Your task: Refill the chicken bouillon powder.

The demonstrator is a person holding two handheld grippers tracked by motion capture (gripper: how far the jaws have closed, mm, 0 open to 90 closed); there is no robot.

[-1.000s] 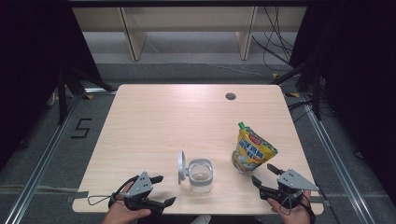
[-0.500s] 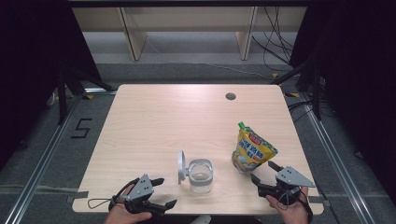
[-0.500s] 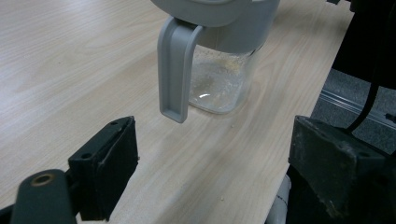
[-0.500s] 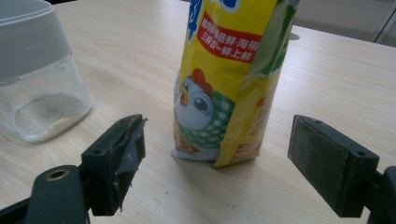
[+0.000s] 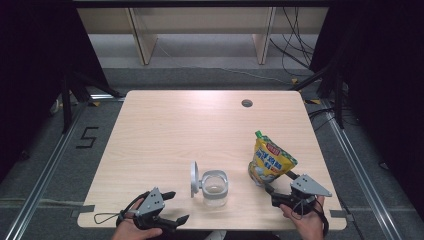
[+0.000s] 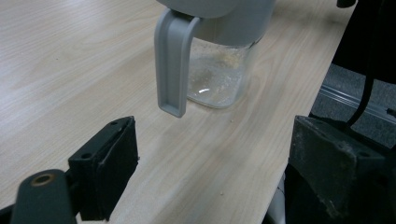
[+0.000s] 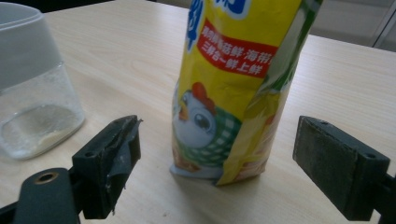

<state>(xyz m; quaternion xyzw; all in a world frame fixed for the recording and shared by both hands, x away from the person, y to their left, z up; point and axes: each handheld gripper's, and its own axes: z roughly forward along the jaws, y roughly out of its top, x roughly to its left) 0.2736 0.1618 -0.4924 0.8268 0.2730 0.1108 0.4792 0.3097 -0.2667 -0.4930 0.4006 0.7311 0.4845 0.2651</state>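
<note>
At the near left corner of the pale wooden table [image 5: 165, 130], the left gripper [image 5: 170, 207] rests in the person's left hand [image 5: 131, 230], its jaws spread wide and holding nothing. Just ahead of it stands a clear glass jar with a grey plastic collar [image 5: 215, 187], upright, its round grey lid [image 5: 193, 178] flipped open on the left side; in the left gripper view the grey handle [image 6: 170, 60] hangs before the glass. Right of the jar stands a yellow foil pouch with a chicken picture and green spout [image 5: 270, 160], upright and slightly tilted. The right gripper [image 5: 274, 192] is released; its jaws have just been opening, the pouch standing between them untouched.
</note>
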